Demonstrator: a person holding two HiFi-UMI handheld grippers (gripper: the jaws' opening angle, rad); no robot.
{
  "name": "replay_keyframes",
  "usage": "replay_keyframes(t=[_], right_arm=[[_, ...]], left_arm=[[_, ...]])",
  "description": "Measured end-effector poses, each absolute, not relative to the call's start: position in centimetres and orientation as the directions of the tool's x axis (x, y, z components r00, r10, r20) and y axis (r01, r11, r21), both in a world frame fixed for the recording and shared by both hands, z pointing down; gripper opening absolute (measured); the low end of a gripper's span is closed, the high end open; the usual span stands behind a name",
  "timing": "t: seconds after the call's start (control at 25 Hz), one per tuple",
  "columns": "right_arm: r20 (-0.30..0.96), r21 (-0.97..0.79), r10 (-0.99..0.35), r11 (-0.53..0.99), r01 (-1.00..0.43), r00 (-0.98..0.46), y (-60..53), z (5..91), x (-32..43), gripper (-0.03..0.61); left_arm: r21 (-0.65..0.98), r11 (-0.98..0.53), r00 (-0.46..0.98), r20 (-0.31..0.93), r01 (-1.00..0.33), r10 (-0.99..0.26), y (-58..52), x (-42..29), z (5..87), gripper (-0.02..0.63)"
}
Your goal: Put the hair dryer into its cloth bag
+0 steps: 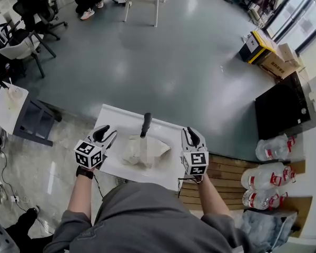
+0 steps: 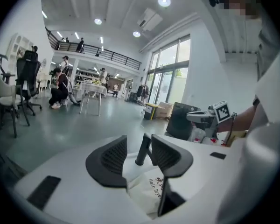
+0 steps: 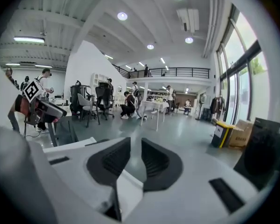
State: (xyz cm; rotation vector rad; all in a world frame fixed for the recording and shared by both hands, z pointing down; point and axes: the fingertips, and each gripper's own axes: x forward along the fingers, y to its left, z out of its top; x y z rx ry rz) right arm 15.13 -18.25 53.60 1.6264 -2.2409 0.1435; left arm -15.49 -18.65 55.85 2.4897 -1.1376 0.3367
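A white cloth bag (image 1: 145, 152) lies on the white table (image 1: 116, 117), printed side showing in the left gripper view (image 2: 147, 189). The hair dryer's black handle (image 1: 146, 124) sticks out of the bag's far end, and the rest of the dryer is hidden inside. My left gripper (image 1: 108, 134) hangs above the table left of the bag, open and holding nothing (image 2: 139, 160). My right gripper (image 1: 191, 135) hovers right of the bag. Its jaws stand a narrow gap apart with nothing between them (image 3: 135, 158).
Large water bottles (image 1: 273, 148) and a wooden pallet (image 1: 227, 168) lie to the right, beside a black cabinet (image 1: 282, 108) and cardboard boxes (image 1: 267, 55). Office chairs (image 1: 26, 42) and a small side table (image 1: 9, 105) stand at the left. People sit at the far end of the grey floor.
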Motion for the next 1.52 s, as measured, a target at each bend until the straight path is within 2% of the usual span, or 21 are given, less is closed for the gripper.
replay_keyframes(t=[0.28, 0.4, 0.44, 0.52, 0.72, 1.52], right_arm=[[0.184, 0.167, -0.937, 0.326, -0.93, -0.296, -16.8, 46.5, 14.2, 0.066], [0.14, 0.171, -0.946, 0.312, -0.934, -0.291, -16.3, 44.7, 14.2, 0.064], [0.129, 0.174, -0.95, 0.305, -0.936, -0.285, -16.1, 44.3, 14.3, 0.063], [0.11, 0.181, -0.954, 0.295, -0.938, -0.278, -15.8, 43.6, 14.3, 0.044], [0.095, 0.177, -0.958, 0.283, -0.942, -0.27, -15.5, 43.4, 14.0, 0.002], [0.116, 0.154, -0.949, 0.309, -0.938, -0.294, -15.5, 44.7, 12.9, 0.0]], left_arm=[[0.131, -0.578, 0.592, 0.218, -0.805, -0.775, -18.9, -16.1, 48.6, 0.107], [0.086, -0.57, 0.575, 0.184, -0.817, -0.797, -18.6, -16.3, 47.0, 0.054], [0.074, -0.567, 0.57, 0.176, -0.82, -0.802, -18.4, -16.3, 46.7, 0.017], [0.057, -0.565, 0.565, 0.167, -0.823, -0.808, -18.2, -16.2, 46.1, 0.003], [0.059, -0.572, 0.573, 0.165, -0.818, -0.803, -17.7, -15.9, 46.3, 0.002], [0.05, -0.598, 0.597, 0.165, -0.8, -0.785, -17.7, -15.2, 46.4, 0.0]])
